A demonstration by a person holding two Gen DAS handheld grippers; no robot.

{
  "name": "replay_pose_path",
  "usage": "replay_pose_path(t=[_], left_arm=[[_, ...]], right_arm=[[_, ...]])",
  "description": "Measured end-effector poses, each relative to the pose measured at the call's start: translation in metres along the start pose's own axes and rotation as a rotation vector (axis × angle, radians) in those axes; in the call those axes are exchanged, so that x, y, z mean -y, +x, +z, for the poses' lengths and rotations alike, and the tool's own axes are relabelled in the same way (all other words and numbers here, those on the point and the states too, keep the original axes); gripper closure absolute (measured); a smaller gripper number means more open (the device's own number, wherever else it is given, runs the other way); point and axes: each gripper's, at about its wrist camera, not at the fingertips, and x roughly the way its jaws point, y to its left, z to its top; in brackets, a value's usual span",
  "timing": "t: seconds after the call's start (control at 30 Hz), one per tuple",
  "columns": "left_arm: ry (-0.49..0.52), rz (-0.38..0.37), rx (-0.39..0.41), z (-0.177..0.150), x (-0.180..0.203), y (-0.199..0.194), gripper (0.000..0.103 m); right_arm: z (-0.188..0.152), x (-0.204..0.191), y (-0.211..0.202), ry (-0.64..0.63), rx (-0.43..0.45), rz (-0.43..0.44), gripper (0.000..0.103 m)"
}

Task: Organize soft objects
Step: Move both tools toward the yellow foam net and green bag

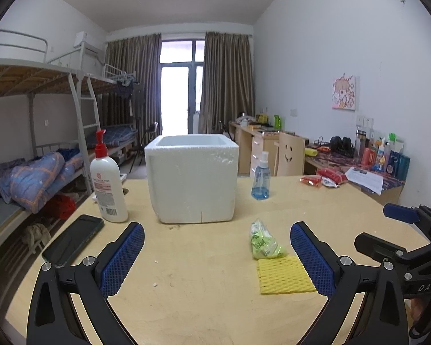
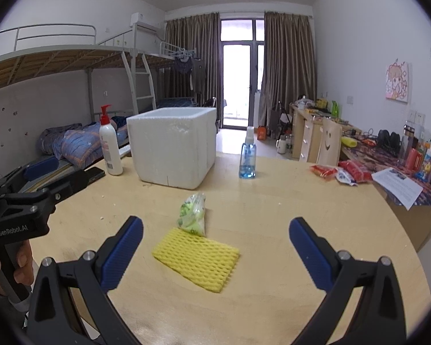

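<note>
Nothing's packed yet: your right gripper and left gripper both gape wide, holding nothing. Yellow foam net lies between your right fingers, green packet just beyond, foam box further ahead.

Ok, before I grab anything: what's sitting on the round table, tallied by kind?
Soft items: 2, yellow foam net and green plastic packet
Bottles: 2, white pump bottle and blue spray bottle
Foam box: 1
Phone: 1
Red snack packets: at least 2, count unclear
Total: 8 or more
</note>
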Motion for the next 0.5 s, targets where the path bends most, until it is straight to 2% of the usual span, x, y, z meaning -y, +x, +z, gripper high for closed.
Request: replay_pose_path(t=[0.5], left_arm=[[0.014,0.023,-0.049,0.004,-0.002,0.028,0.001]], right_arm=[[-0.010,0.006,0.038,0.002,-0.133,0.021,0.000]])
